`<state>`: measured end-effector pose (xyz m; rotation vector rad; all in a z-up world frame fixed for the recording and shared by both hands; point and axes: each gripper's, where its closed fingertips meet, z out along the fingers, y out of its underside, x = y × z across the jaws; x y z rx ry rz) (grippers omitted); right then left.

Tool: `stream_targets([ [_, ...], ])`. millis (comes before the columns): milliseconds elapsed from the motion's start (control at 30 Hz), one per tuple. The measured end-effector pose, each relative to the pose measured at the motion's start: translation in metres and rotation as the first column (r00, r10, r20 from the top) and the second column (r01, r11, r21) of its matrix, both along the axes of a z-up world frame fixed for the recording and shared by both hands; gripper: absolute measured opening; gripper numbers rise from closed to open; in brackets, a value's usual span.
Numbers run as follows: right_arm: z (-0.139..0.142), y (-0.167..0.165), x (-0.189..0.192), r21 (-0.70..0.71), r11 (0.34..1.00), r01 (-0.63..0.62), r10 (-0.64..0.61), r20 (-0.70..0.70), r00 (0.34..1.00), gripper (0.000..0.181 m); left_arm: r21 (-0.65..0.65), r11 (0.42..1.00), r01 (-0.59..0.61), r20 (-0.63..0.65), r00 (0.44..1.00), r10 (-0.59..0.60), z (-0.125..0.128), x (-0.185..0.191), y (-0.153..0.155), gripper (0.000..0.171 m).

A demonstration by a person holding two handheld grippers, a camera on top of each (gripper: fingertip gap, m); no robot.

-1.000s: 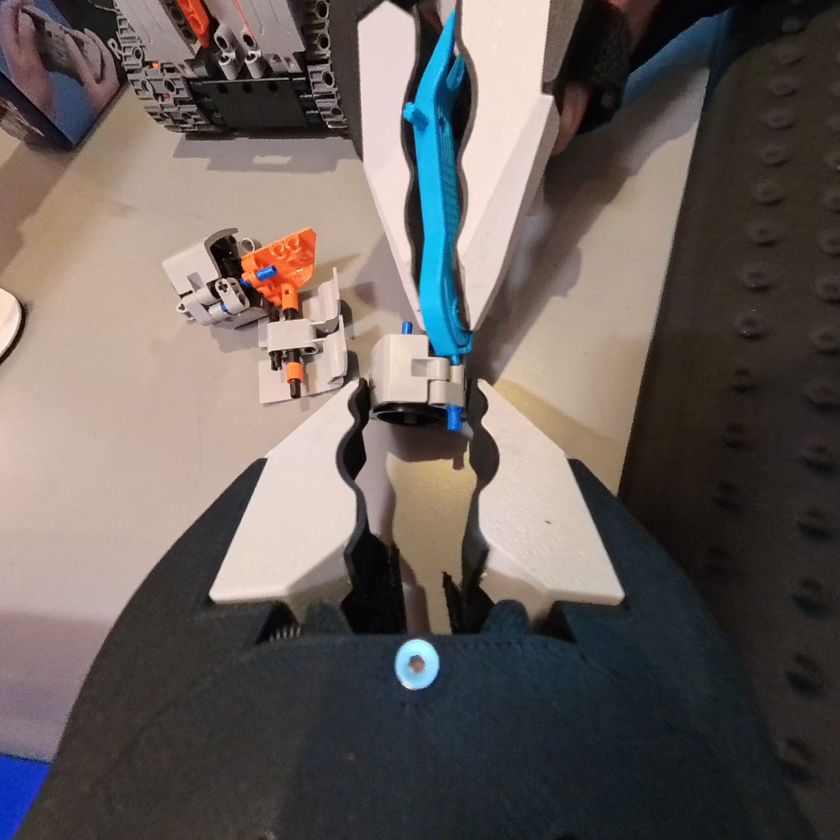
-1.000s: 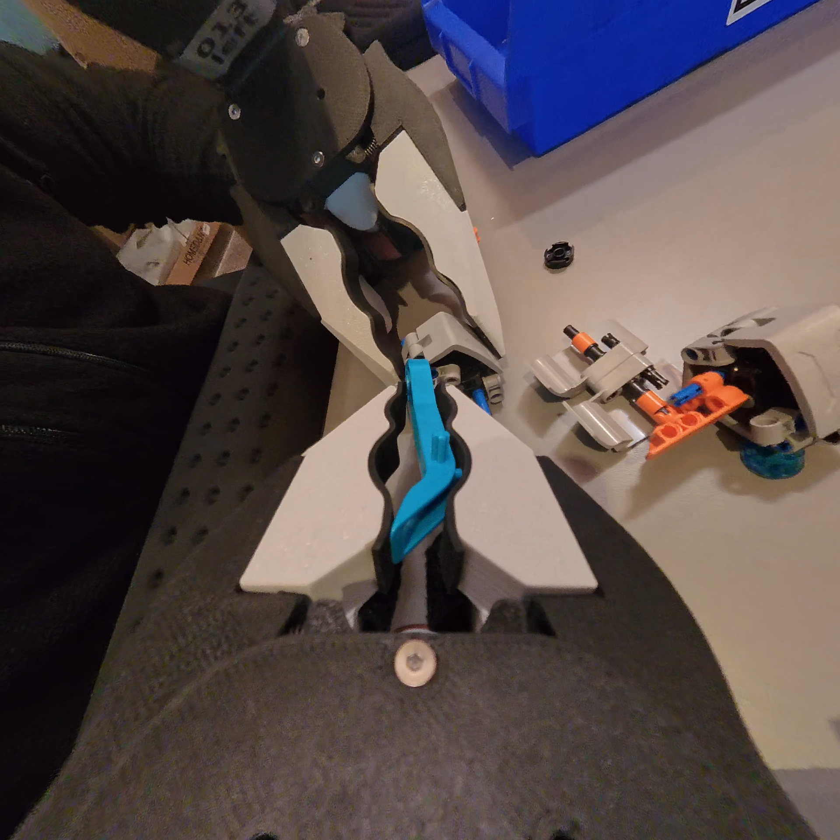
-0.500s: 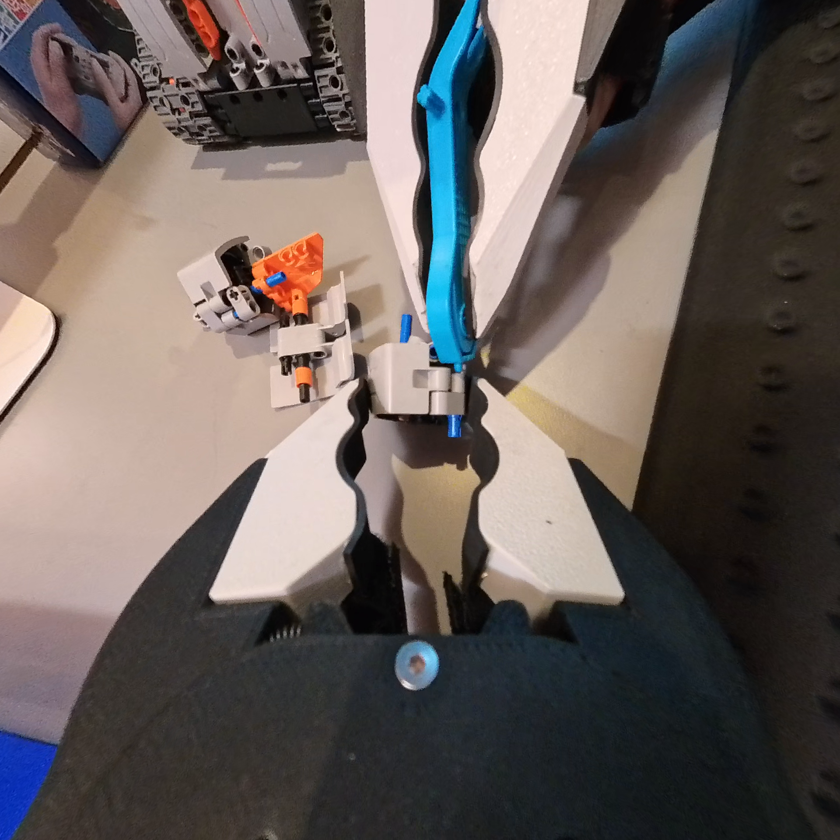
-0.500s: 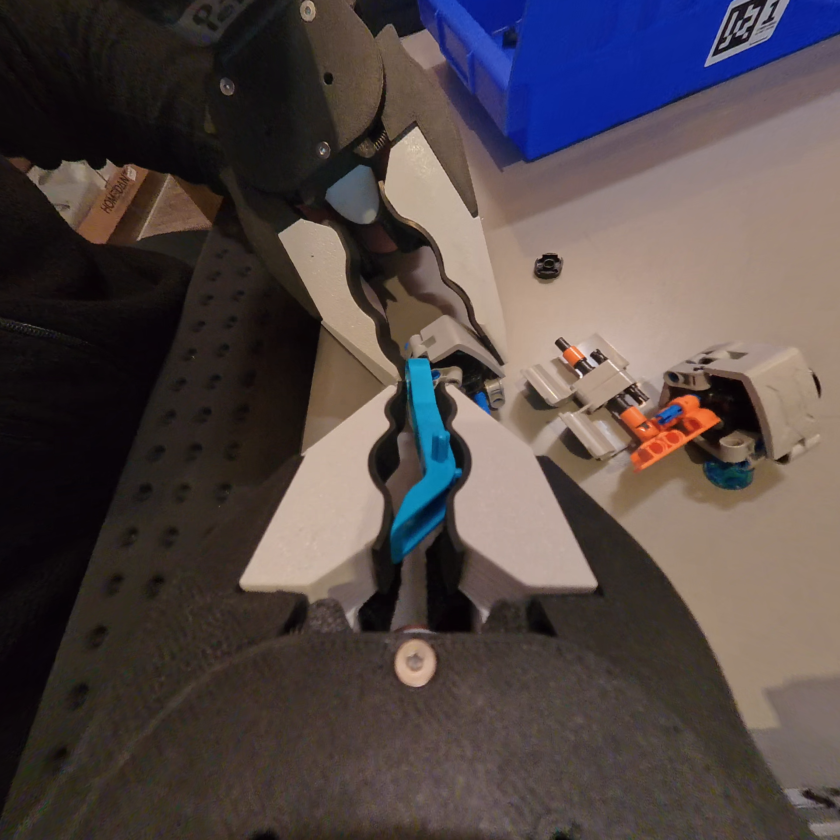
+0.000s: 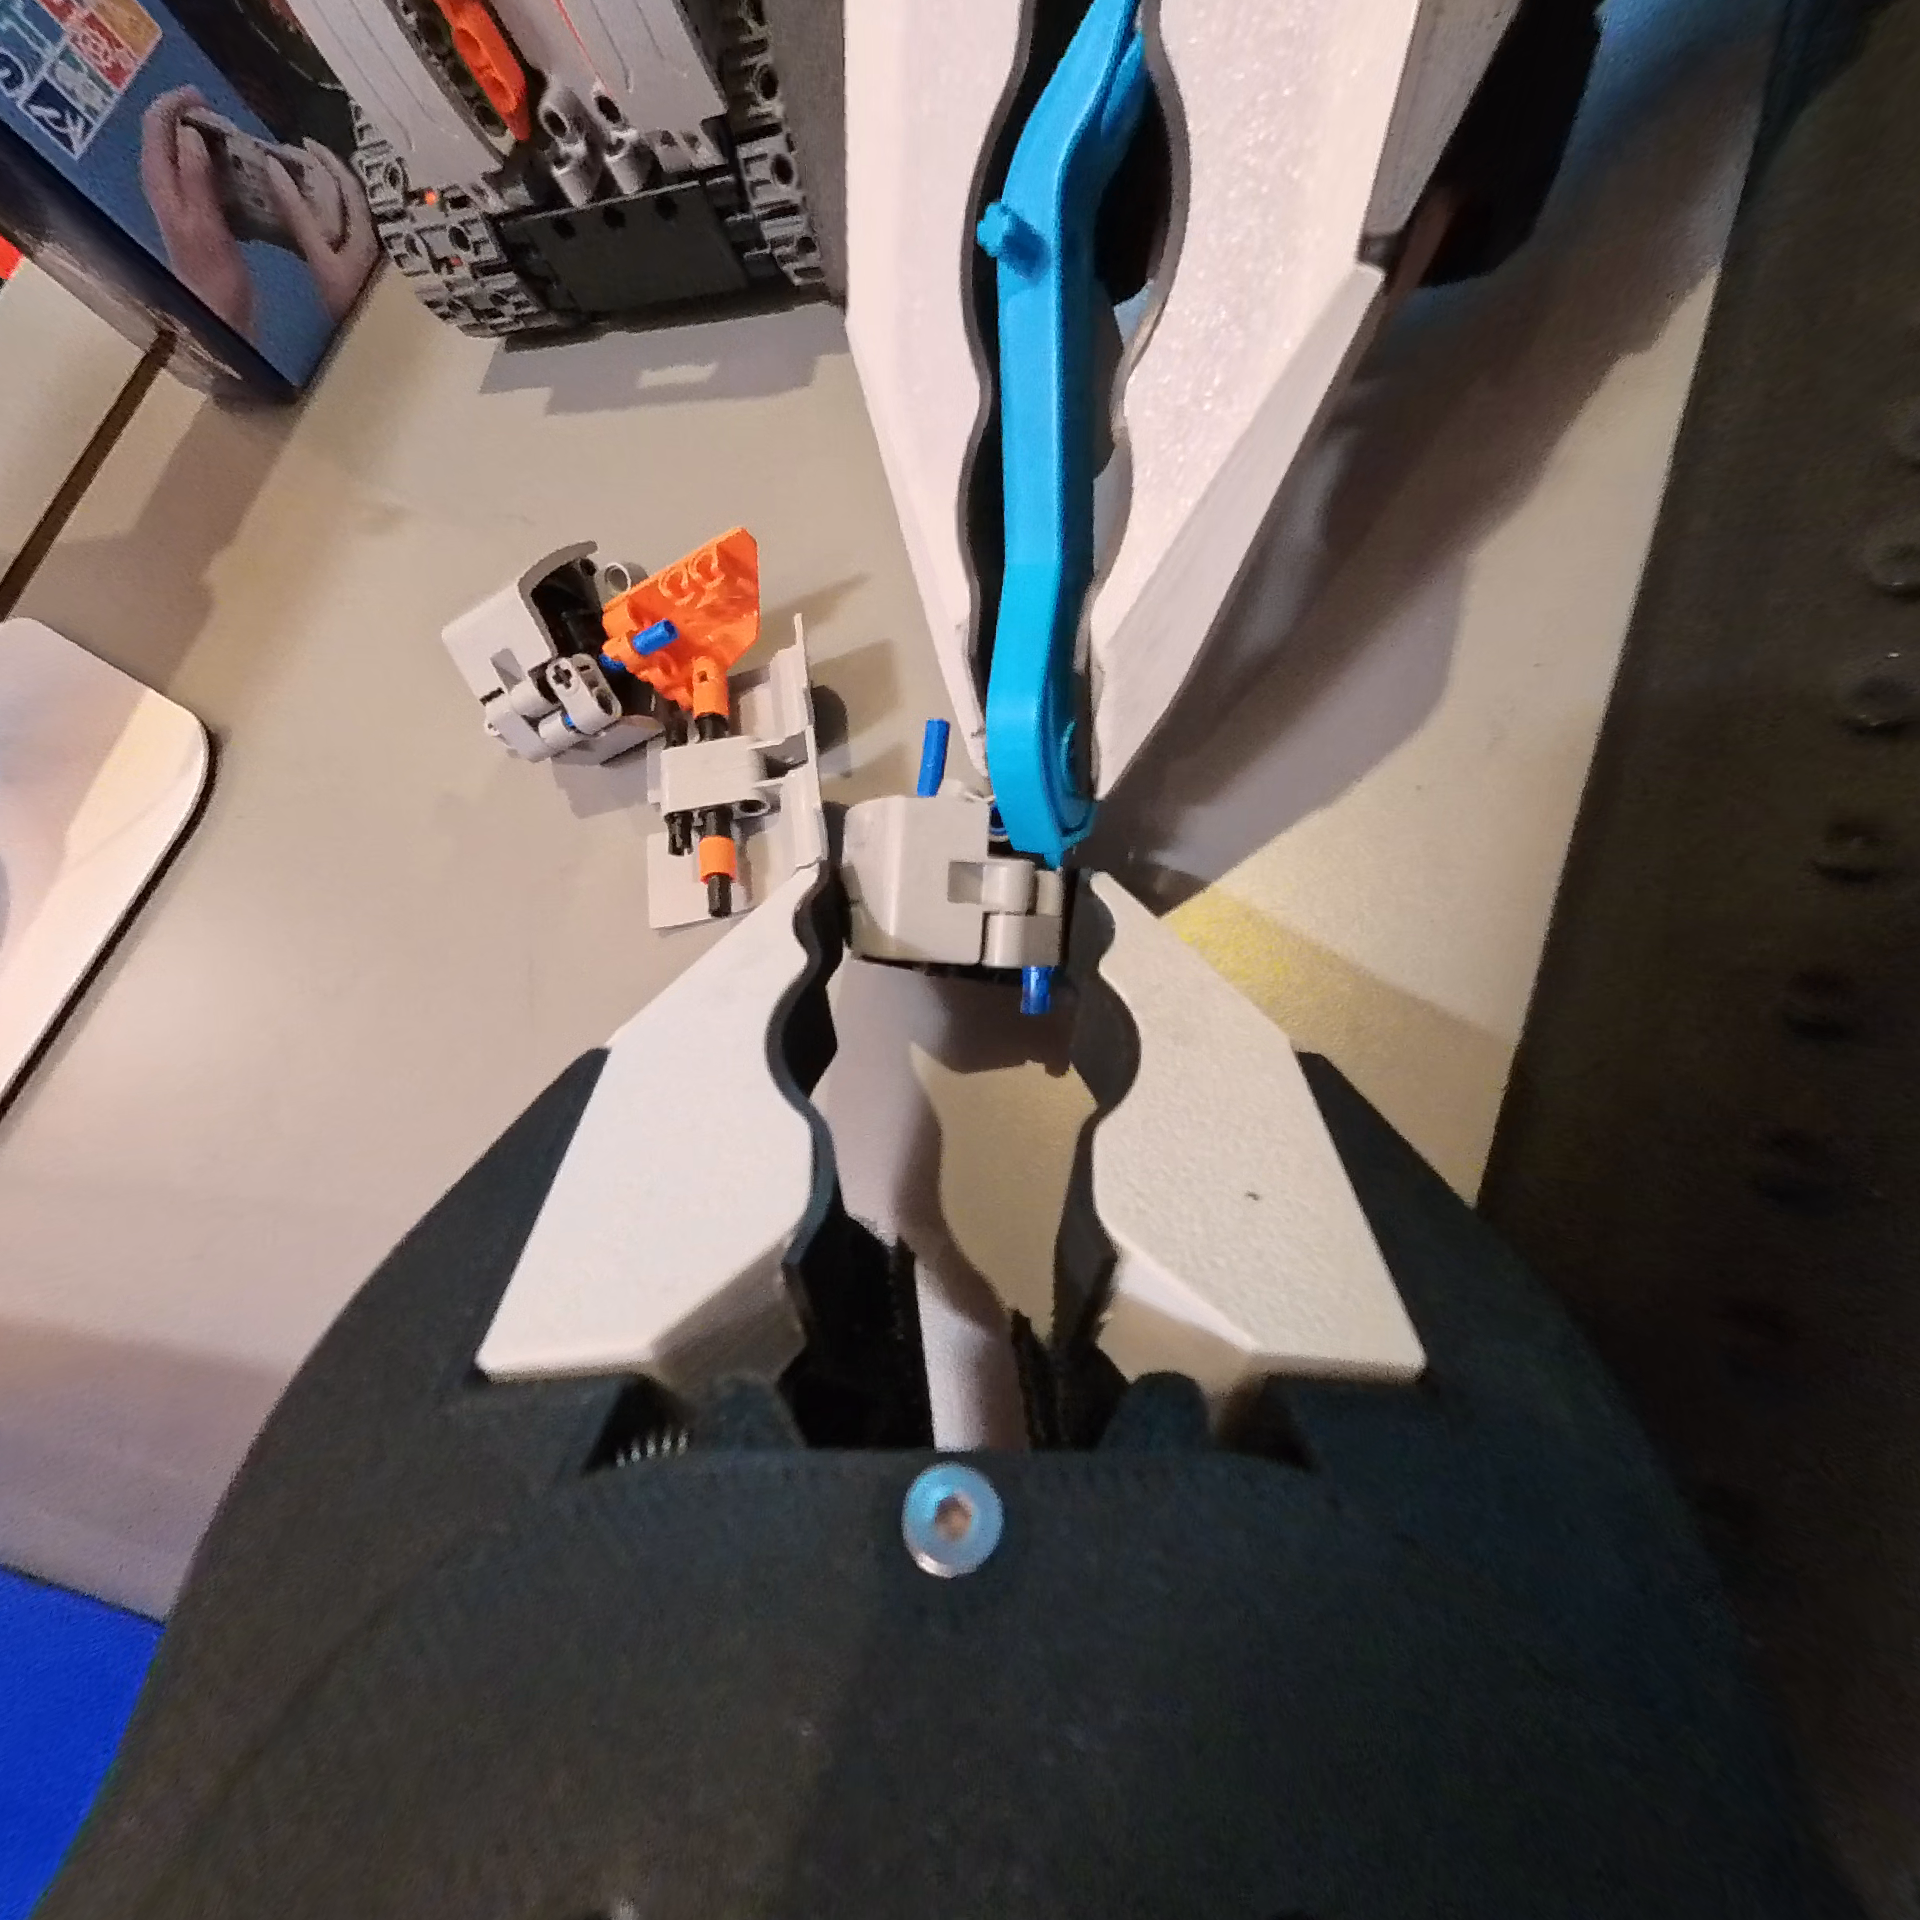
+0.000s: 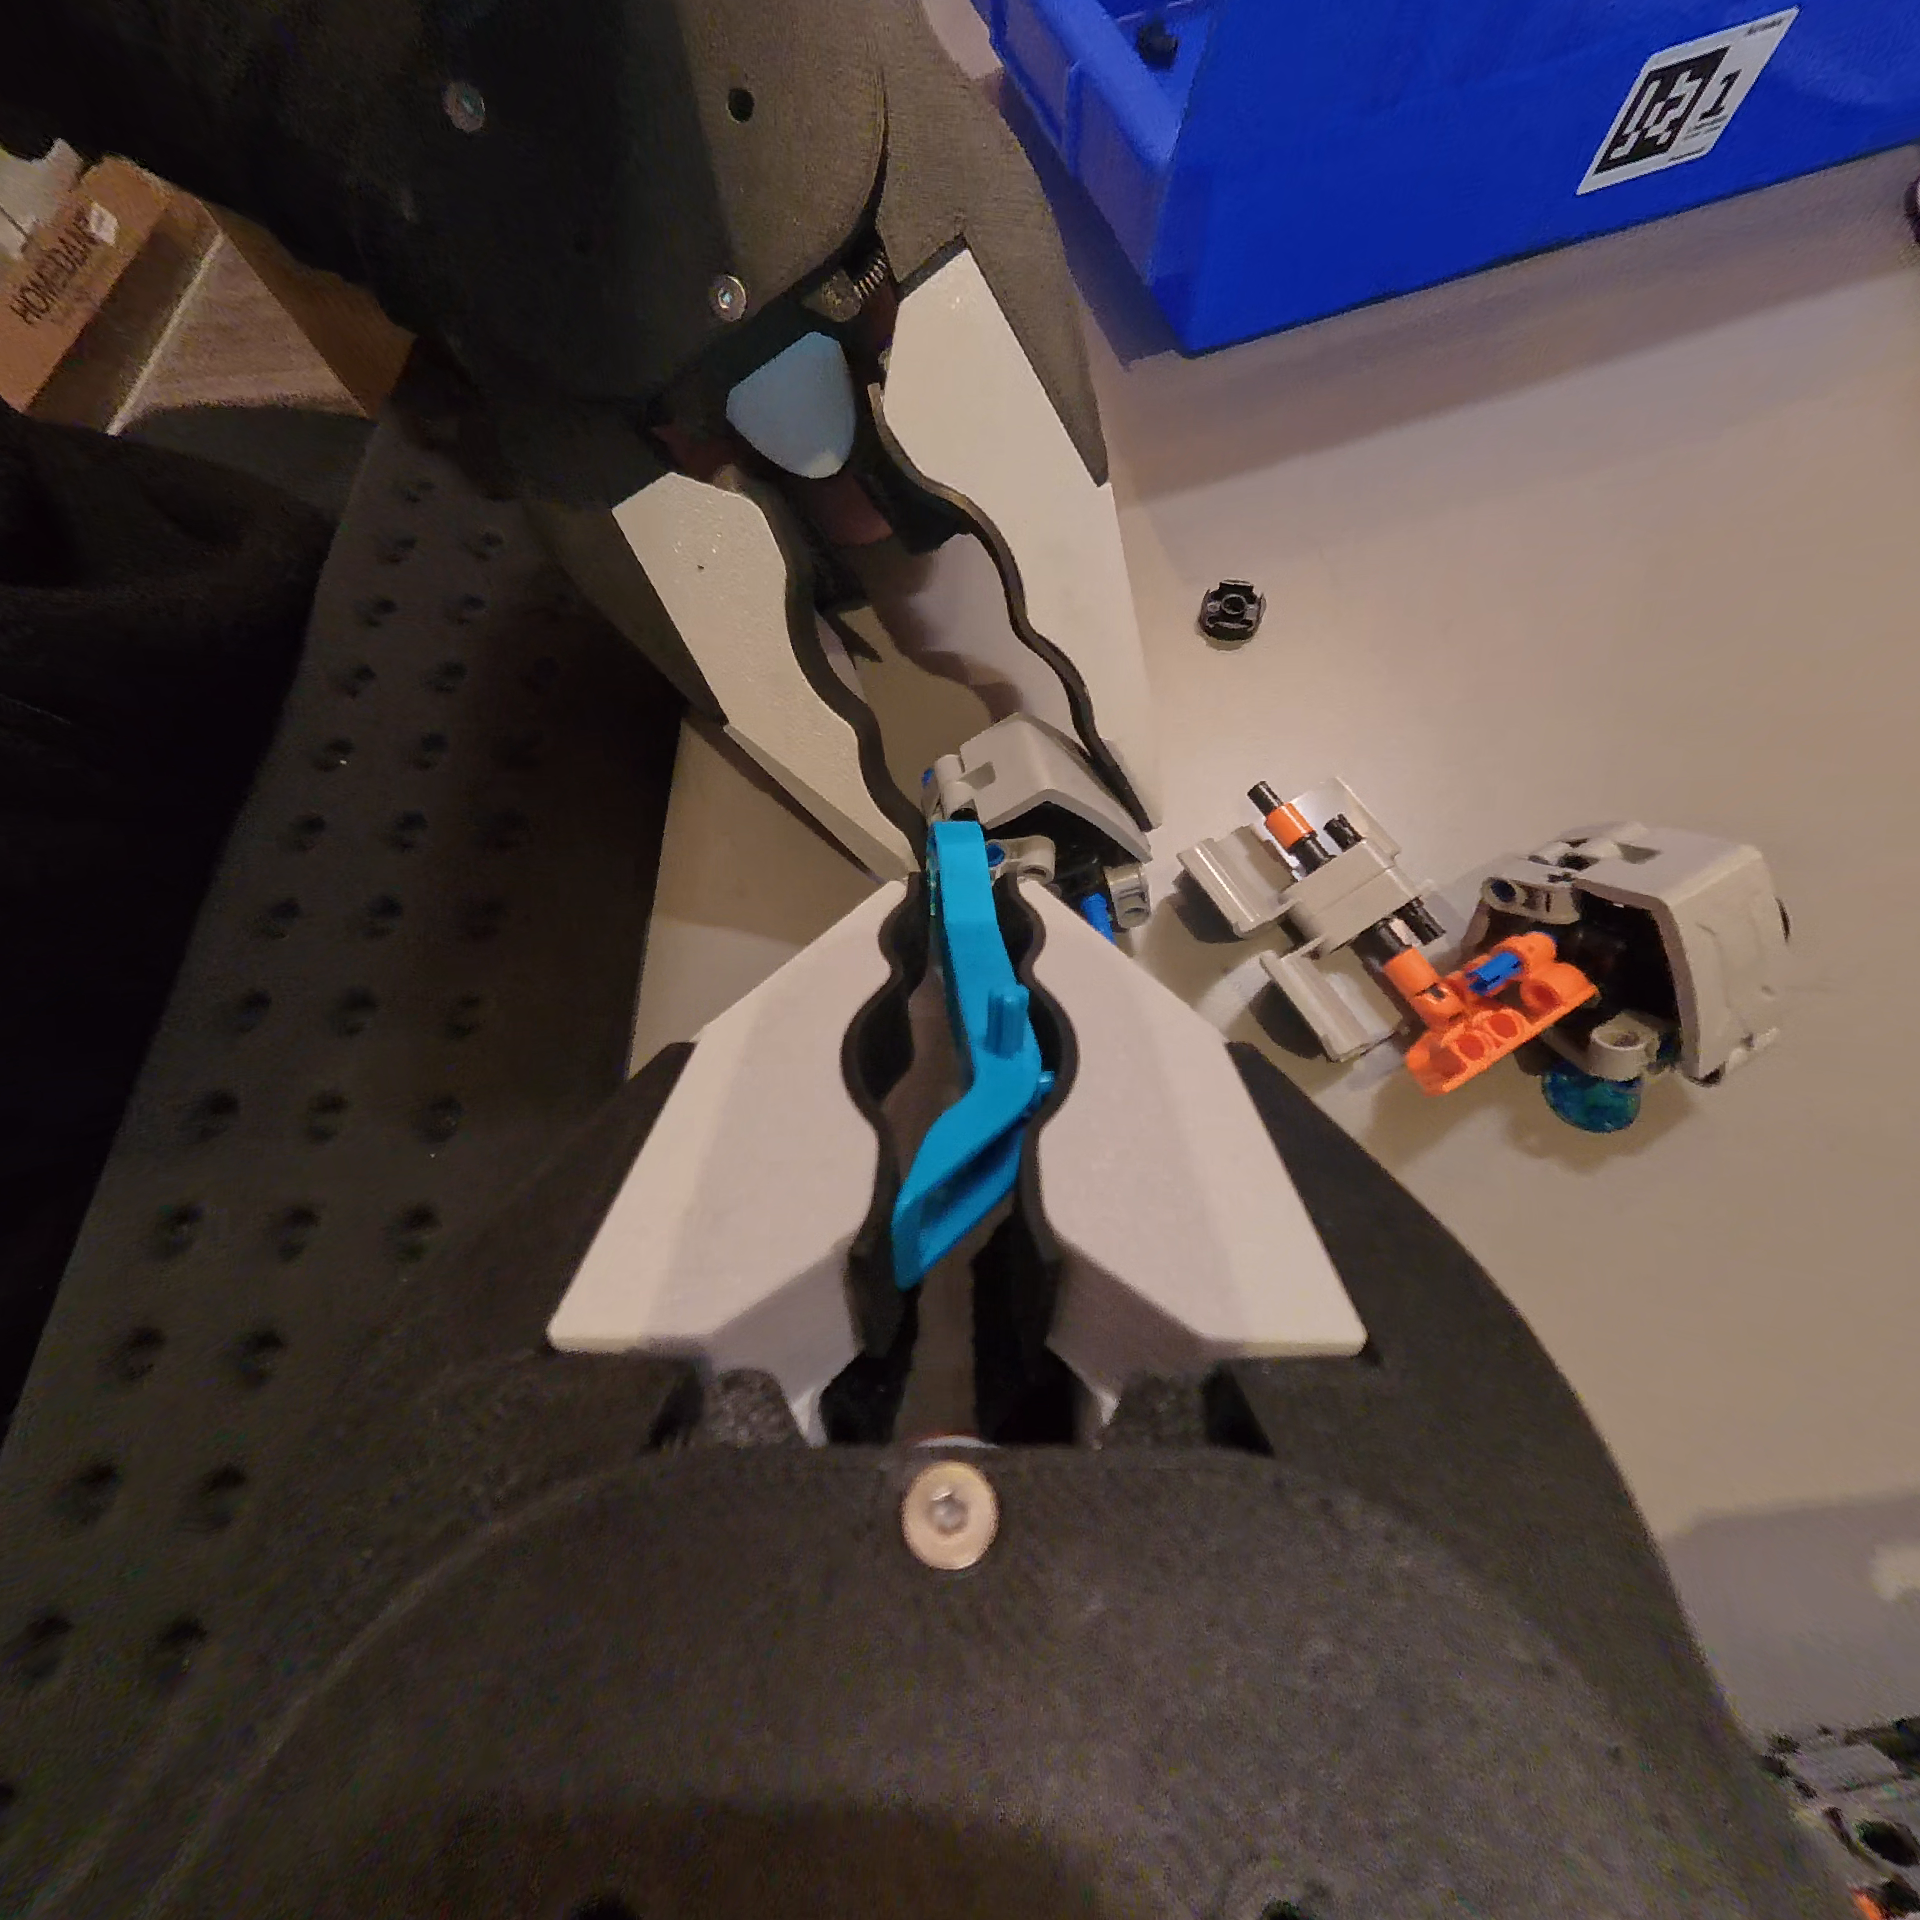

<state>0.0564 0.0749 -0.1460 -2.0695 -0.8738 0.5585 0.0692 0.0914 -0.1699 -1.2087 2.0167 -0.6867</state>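
While your left gripper [image 5: 951,914] clamps the grey brick assembly [image 5: 935,883] on the table [image 5: 364,987], your right gripper [image 6: 961,894] pinches a blue lever tool [image 6: 971,1039], its tip touching that assembly.

Black textured gripper bodies, pale grey wavy-edged fingers [image 5: 665,1174], silver screw [image 6: 949,1514].

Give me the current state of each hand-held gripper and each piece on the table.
Left hand-held gripper: shut on the grey block assembly.
Right hand-held gripper: shut on the blue lever tool.
Grey block assembly: clamped at the fingertips, touched by the tool's tip.
Blue lever tool: gripped lengthwise, tip against the assembly.
Grey panel piece: loose on the table.
Grey-and-orange assembly: lying on its side.
Black round piece: loose, alone.
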Motion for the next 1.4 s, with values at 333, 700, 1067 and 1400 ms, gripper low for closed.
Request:
stream_targets([
  [333,-0.002,0.005,-0.005,0.075,0.997,-0.03,0.015,0.198,0.98,0.01,0.042,0.999,-0.02,0.013,1.0,0.019,0.001,0.002,0.004,0.041],
  [700,0.0,0.013,-0.004,0.142,0.989,-0.048,0.0,0.324,0.946,0.011,0.073,0.996,-0.053,0.023,0.998,0.052,0.001,0.004,0.01,0.042],
  [1067,-0.015,-0.03,0.013,-0.234,0.969,-0.077,0.113,0.145,0.983,0.012,-0.105,0.993,-0.052,0.005,0.999,0.053,0.006,0.002,0.008,0.042],
  [1400,0.014,-0.003,0.006,0.075,0.99,-0.123,0.093,0.323,0.942,0.023,-0.152,0.988,-0.041,-0.024,0.999,0.038,0.01,-0.009,0.01,0.067],
])
